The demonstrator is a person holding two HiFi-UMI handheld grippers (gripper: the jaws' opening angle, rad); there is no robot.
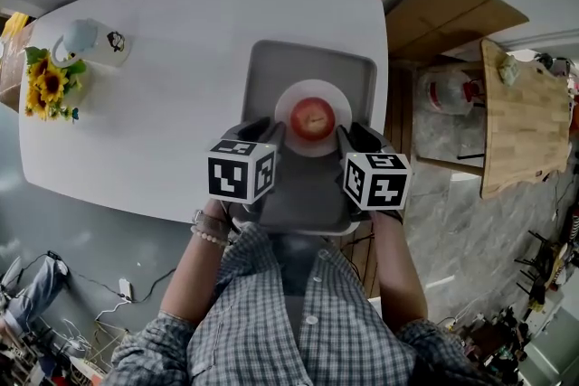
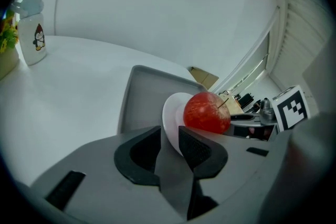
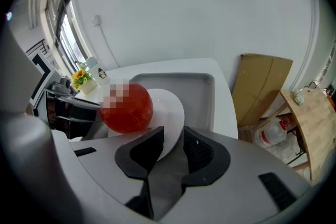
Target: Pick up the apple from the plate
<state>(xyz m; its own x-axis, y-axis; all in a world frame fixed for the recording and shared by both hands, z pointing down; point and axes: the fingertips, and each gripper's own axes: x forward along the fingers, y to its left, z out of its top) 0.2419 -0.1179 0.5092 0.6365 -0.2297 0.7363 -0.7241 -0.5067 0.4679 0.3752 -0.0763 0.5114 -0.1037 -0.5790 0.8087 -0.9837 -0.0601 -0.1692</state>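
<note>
Round red apple (image 1: 313,118) on the small white plate (image 1: 288,100), between the two grippers.
It lies ahead-right of the left gripper (image 1: 268,131) and ahead-left of the right gripper (image 1: 351,133), about equally near; both jaws stand narrowly apart, not on the apple.

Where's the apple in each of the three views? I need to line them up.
Head view: the apple sits at centre, just ahead of the two marker cubes.
Left gripper view: apple right of centre, just above the jaws.
Right gripper view: apple left of centre, above the jaws, partly under a mosaic patch.
Shared landmark: the white plate under it, inside the grey tray.
</note>
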